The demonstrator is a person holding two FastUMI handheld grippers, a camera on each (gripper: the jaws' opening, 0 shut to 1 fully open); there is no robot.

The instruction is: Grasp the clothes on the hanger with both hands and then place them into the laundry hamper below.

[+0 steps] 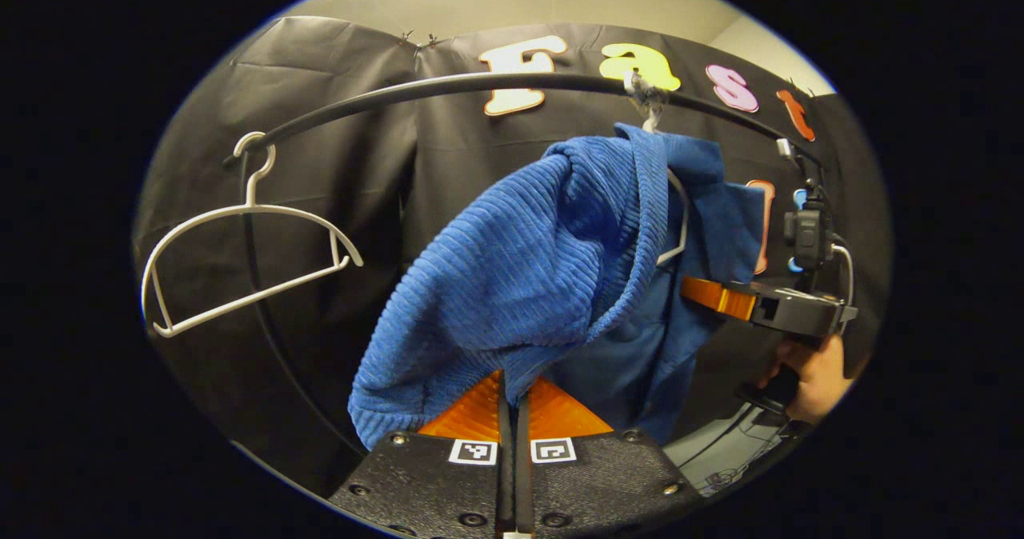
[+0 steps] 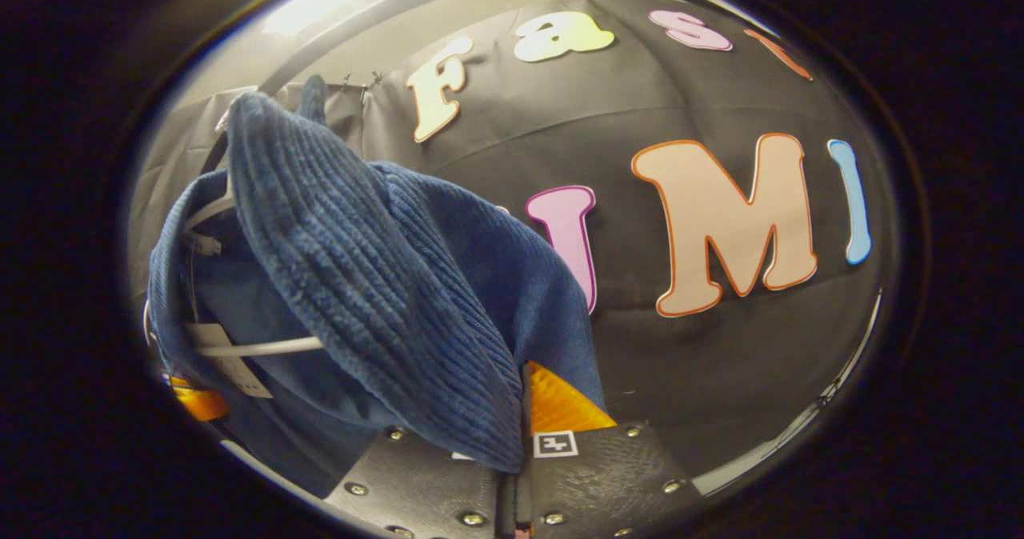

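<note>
Left gripper view: left claw (image 1: 514, 391) pinches the blue sweater (image 1: 520, 283); right claw (image 2: 524, 411) clamps it too.

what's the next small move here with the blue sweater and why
Probably lift both grippers together to slide the blue sweater off its hanger. The left gripper and right gripper each look closed on a fold, yet the sweater still drapes from the hanger on the rail.
</note>
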